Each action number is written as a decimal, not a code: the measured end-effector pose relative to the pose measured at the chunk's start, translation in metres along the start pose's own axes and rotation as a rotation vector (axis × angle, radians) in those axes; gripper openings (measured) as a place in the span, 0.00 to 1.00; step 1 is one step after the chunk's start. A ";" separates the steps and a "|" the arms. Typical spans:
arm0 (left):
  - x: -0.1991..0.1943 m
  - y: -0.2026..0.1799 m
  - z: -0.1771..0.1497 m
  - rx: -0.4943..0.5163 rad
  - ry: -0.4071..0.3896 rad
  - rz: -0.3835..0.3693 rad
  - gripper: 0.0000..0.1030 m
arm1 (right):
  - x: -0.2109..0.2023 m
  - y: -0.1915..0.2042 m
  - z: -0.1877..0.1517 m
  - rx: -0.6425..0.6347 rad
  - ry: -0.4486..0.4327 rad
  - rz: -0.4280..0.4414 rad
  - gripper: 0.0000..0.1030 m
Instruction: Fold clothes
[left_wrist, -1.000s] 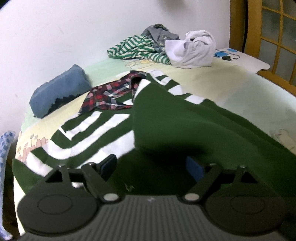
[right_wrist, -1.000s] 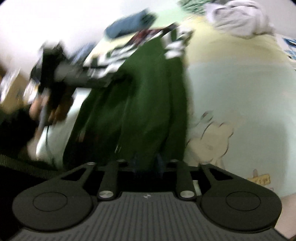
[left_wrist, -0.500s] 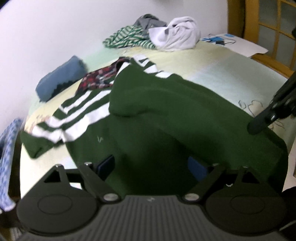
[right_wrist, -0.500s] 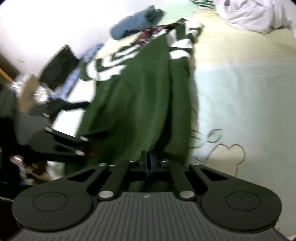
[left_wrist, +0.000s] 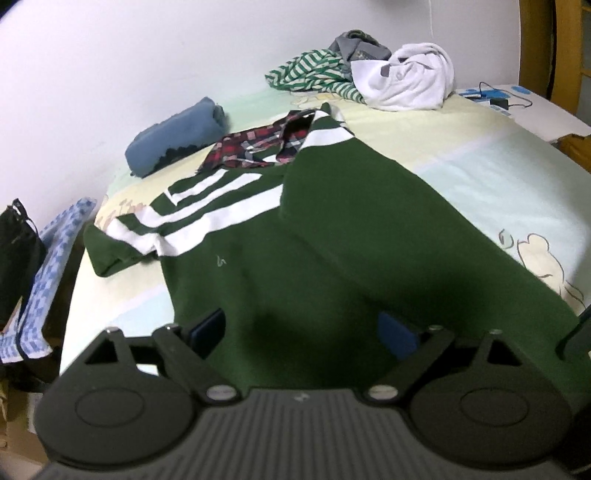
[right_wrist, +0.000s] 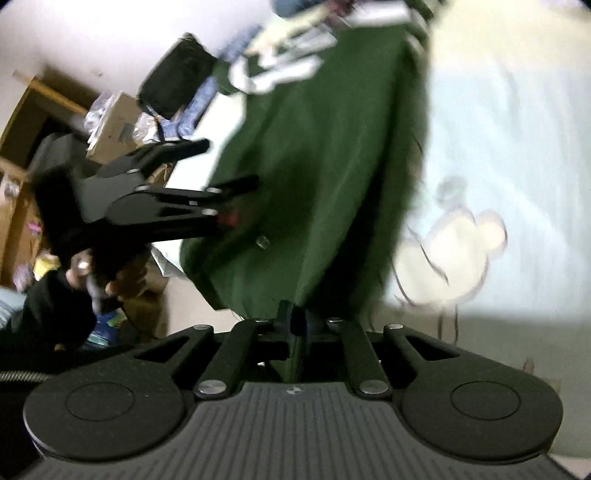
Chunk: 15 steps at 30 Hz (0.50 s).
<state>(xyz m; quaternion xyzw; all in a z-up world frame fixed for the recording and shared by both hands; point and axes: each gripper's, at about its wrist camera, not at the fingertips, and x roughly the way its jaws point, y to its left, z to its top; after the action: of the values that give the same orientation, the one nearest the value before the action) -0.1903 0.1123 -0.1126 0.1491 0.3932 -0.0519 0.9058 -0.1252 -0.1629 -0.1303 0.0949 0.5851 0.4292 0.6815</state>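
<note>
The left gripper (left_wrist: 301, 328) hovers with fingers spread over the green striped shirt (left_wrist: 332, 236) on the bed (left_wrist: 498, 177); the right gripper (right_wrist: 295, 325) pinches its hem.

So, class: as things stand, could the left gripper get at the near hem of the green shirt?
Probably yes. The left gripper is open right over the green shirt, with nothing between them. The right gripper is shut on the hem further along, not in the way.
</note>
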 end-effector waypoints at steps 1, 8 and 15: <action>-0.001 -0.003 0.000 0.002 0.000 0.010 0.91 | -0.001 -0.002 0.000 -0.002 0.000 0.012 0.12; -0.006 -0.015 0.002 0.022 0.001 0.083 0.89 | 0.011 -0.002 0.005 -0.087 0.032 0.059 0.18; -0.001 -0.024 0.015 0.063 -0.019 0.130 0.82 | 0.021 0.008 0.009 -0.181 0.016 0.122 0.07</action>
<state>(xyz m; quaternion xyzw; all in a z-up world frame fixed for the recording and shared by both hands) -0.1858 0.0851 -0.1080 0.2023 0.3722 -0.0069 0.9058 -0.1225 -0.1399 -0.1376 0.0648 0.5425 0.5218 0.6552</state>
